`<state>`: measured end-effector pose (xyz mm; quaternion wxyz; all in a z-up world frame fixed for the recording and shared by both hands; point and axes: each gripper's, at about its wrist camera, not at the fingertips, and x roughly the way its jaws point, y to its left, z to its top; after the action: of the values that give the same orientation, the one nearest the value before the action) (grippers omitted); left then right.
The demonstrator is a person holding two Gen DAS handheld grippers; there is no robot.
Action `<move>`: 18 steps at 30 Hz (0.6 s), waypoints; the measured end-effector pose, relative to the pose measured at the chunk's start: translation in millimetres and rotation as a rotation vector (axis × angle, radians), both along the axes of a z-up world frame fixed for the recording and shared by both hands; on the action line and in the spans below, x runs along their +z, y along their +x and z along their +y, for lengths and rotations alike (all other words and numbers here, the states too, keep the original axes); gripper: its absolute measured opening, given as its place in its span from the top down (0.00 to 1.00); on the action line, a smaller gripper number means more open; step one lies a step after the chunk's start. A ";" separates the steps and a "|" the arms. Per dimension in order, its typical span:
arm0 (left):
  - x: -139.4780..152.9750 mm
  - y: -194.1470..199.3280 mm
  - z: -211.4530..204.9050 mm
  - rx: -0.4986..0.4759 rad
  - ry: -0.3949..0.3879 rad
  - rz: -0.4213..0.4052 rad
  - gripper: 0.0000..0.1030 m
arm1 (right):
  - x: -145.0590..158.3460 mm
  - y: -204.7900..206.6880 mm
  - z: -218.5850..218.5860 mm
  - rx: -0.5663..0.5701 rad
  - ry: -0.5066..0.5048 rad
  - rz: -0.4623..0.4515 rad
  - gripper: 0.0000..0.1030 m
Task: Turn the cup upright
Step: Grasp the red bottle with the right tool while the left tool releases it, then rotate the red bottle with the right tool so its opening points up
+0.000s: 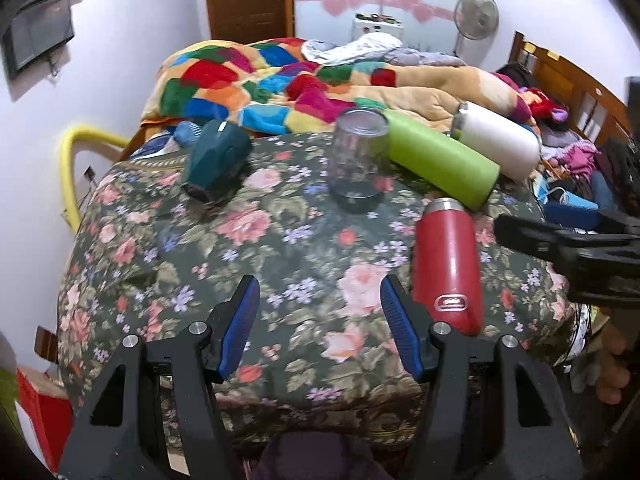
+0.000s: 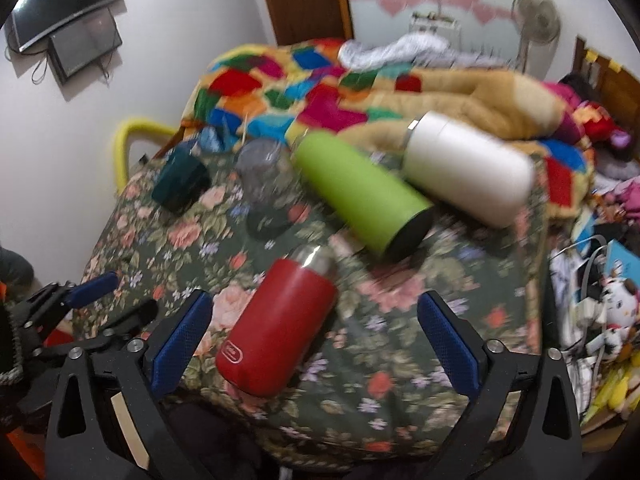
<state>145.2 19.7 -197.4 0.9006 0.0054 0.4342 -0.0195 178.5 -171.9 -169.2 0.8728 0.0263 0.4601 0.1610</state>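
Note:
A red cup (image 1: 448, 264) lies on its side on the floral-covered table (image 1: 240, 240), steel mouth pointing away; it also shows in the right wrist view (image 2: 280, 328). A green cup (image 1: 436, 160) (image 2: 360, 192) and a white cup (image 1: 496, 140) (image 2: 468, 168) lie on their sides behind it. A clear glass (image 1: 358, 164) (image 2: 266, 188) stands at the middle. A dark teal cup (image 1: 218, 160) (image 2: 180, 184) lies at the back left. My left gripper (image 1: 320, 320) is open and empty, just left of the red cup. My right gripper (image 2: 316, 332) is open, with the red cup's base between its fingers, not touching.
A bed with a patchwork blanket (image 1: 260, 84) lies behind the table. A yellow chair back (image 1: 72, 160) stands at the left. Clutter, cables and toys (image 2: 600, 300) are at the right. A fan (image 1: 476, 16) and a door (image 1: 248, 0) are at the back.

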 end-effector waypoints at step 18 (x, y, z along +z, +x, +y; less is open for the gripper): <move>-12.4 -12.5 10.4 0.036 -0.040 0.008 0.40 | -63.8 46.9 38.3 0.063 -0.019 0.279 0.23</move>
<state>132.7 30.2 -209.8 0.8990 -0.0205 0.4372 -0.0119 225.4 -133.7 -233.0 0.7950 0.0256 0.5790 0.1790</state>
